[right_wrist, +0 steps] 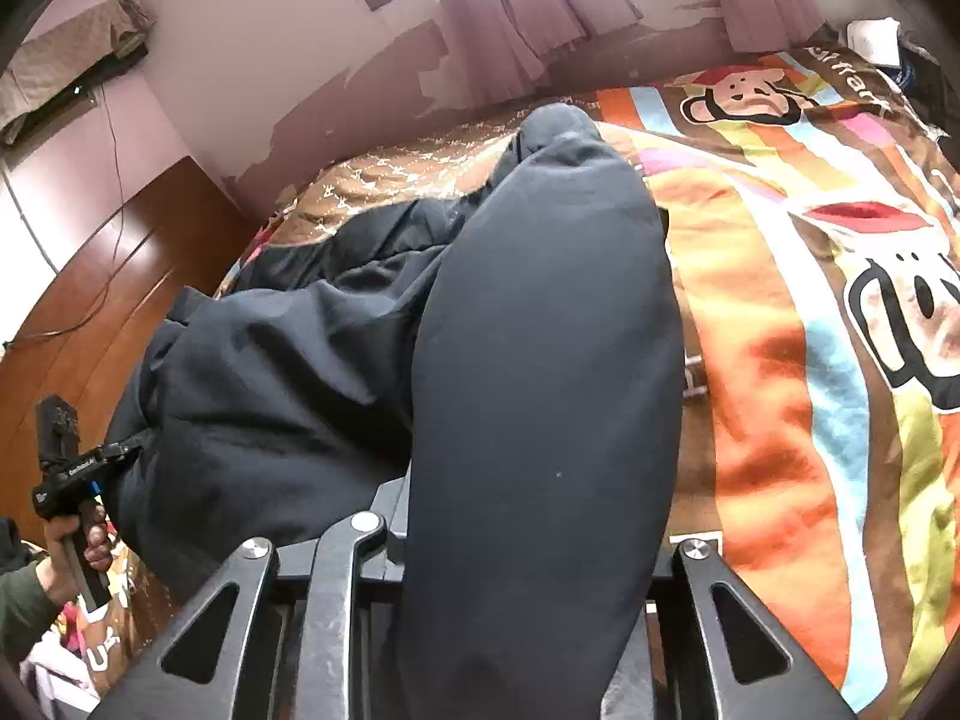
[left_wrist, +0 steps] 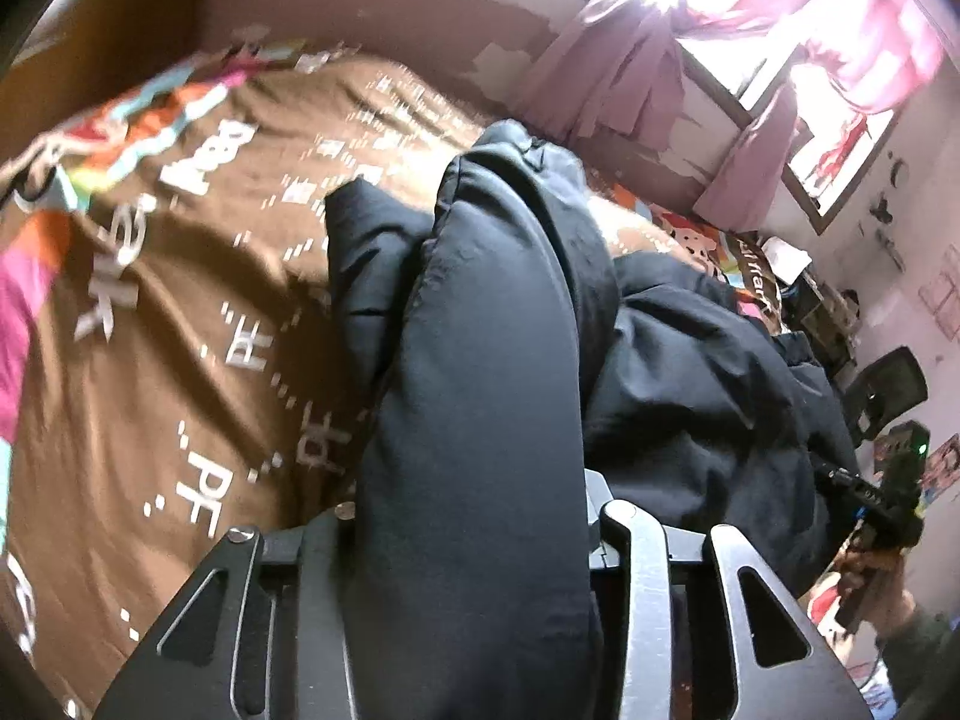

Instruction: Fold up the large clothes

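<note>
Right up against both lenses is puffy black fabric, a padded jacket by the look of it, with a thick roll of it stuffed between the fingers of the left gripper and another between those of the right gripper. So both are clamped on the jacket, one part each, and the slack middle sags in a heap between them onto the bed. Looks like the lift-and-carry part of a fold: two ends picked up, not yet laid over. Next move probably calls for keeping both grips firm, pulling the ends apart enough to take out the sag, then lowering them together onto the brown printed bedspread so the halves stack flat. Padded stuff like this tends to spring back, so it'll likely need pressing down. Room-wise, there's open bedspread on both sides of the heap; the wall with curtains runs along the far edge, and a wooden panel closes off the person's left.
</note>
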{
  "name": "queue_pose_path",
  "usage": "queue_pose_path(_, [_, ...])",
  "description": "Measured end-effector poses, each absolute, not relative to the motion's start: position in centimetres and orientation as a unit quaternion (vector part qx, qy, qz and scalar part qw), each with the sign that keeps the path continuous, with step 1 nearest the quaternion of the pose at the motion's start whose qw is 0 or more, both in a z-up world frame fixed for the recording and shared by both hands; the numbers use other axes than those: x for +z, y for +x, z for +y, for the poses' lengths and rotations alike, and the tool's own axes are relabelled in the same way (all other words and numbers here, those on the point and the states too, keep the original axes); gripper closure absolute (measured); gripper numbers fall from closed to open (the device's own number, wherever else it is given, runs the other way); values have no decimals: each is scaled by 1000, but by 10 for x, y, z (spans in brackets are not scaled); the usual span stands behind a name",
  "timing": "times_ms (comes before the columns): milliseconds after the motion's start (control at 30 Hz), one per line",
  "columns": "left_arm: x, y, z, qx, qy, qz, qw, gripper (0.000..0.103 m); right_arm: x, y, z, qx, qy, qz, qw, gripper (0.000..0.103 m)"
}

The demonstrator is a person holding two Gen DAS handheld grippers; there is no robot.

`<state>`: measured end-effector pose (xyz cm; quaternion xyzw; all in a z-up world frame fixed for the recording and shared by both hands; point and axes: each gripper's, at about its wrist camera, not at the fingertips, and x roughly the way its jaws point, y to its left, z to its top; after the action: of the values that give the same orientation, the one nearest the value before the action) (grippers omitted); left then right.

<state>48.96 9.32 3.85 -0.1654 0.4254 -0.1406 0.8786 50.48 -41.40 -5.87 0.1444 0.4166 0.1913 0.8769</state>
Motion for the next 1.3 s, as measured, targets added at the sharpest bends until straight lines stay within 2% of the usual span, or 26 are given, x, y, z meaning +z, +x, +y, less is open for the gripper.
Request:
queue_pose_path(267, [66, 500, 56, -178, -171, 394, 885, 76, -5, 502, -414, 188, 90, 353, 912, 83])
queue_pose_path(533, [73, 536, 4, -215, -182, 370, 885, 77, 38, 493, -442, 153, 54, 291, 943, 84])
queue_pose_path(733, [62, 546, -38, -227, -154, 362, 891, 77, 39, 484, -475, 110, 65, 262, 957, 84])
queue_pose_path(867, [33, 557, -53, -197, -133, 389, 890, 75, 0, 501, -494, 71, 88, 304, 946, 82])
queue_pose_path(933, [24, 560, -48, -186, -138, 398, 888, 72, -22, 506, -506, 46, 99, 322, 940, 76])
queue_pose_path(1100, [9, 564, -34, -167, -152, 426, 876, 60, -54, 508, -533, 35, 172, 346, 922, 52])
queue_pose_path(1233, [5, 565, -30, -132, -149, 444, 874, 42, -62, 509, -532, 19, 183, 354, 917, 35])
queue_pose_path(1267, [4, 566, -30, -124, -146, 447, 874, 40, -61, 510, -532, 2, 177, 356, 918, 19])
queue_pose_path(1300, [4, 566, -30, -116, -143, 451, 873, 39, -60, 510, -531, -26, 163, 354, 920, 10])
